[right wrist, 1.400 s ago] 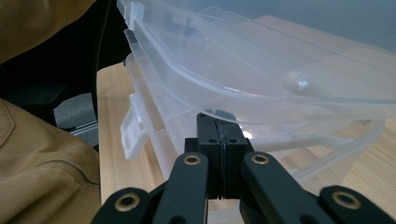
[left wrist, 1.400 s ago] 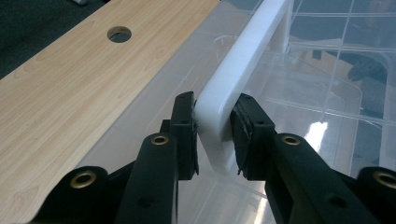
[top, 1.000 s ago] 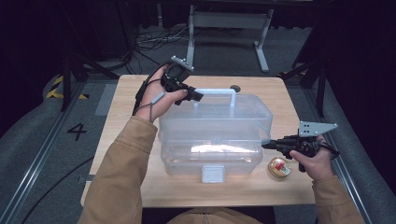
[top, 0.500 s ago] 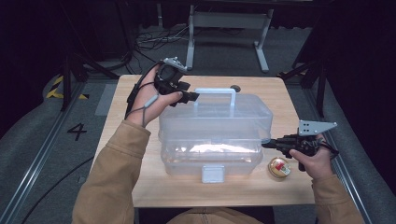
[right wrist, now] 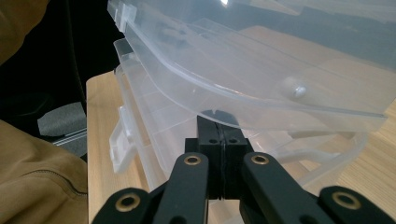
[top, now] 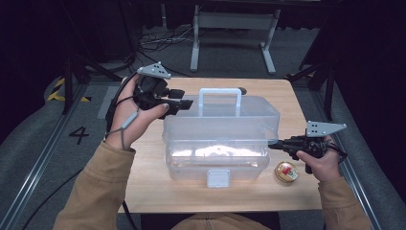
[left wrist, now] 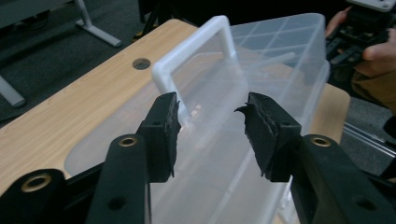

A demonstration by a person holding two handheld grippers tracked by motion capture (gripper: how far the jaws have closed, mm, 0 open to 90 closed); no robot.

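Clear storage box (top: 220,139): contents blurred behind frosted walls, unidentifiable. Small round tin (top: 286,172): label too small to read. Right tool (right wrist: 218,128): tips hidden under the box lid's rim. Person's forearms cut off by the high view's lower edge.

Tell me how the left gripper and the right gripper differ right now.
The left gripper has its jaws apart with nothing between them, having just been closing a little; the right gripper has its jaws shut together. The left gripper is raised near the white handle, apart from it; the right gripper's tips sit under the lid's edge at the end of the clear plastic box. Both are black two-jaw tools, each pointing at the box.
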